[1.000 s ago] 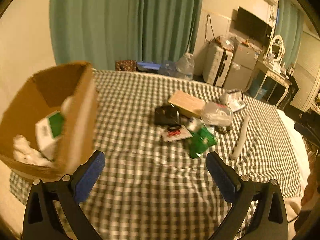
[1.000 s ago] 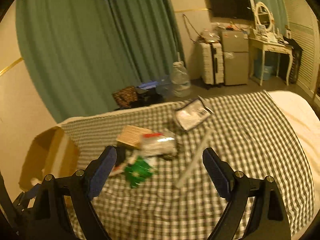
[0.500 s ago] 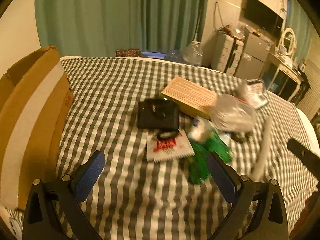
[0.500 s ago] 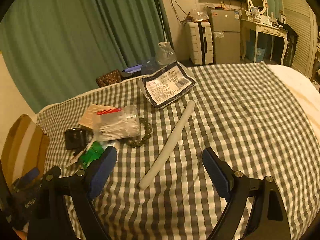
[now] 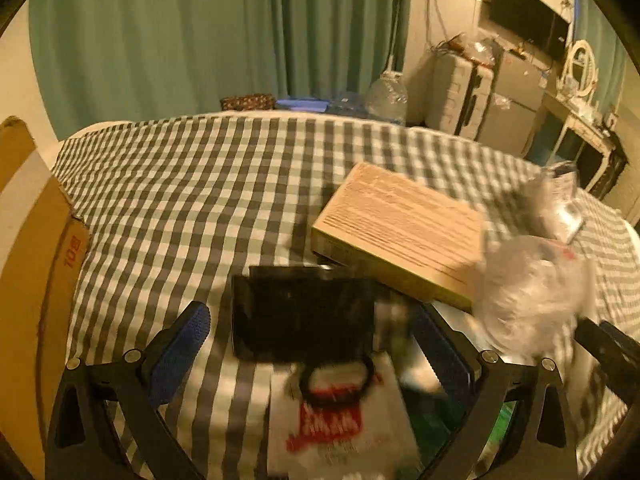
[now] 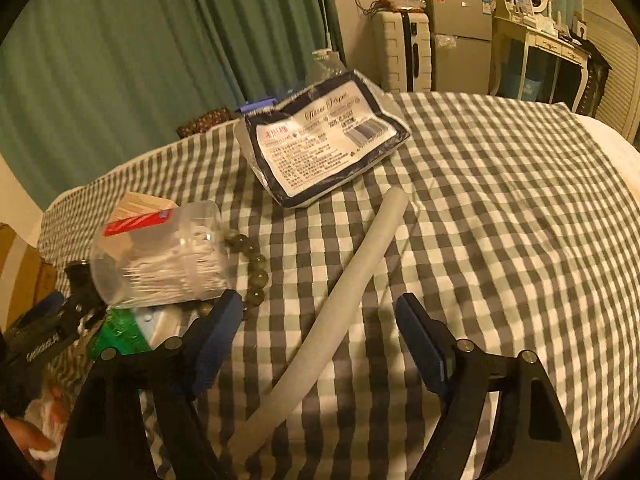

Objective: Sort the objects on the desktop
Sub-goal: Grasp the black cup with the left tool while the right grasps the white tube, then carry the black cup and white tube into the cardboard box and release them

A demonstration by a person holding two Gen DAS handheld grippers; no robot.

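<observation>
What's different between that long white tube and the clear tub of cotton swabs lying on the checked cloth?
The white tube is long, thin and opaque, while the cotton swab tub is short, wide and see-through, with white swabs showing inside. The tube is plain; the tub carries a red label. The tube runs between the open right gripper fingers; the tub sits left of them among other clutter. Both lie on their sides on the checked cloth.

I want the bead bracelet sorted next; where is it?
In the right wrist view the bead bracelet lies left of centre on the checked cloth, curling around the clear cotton-swab jar, left of the white tube.
</observation>
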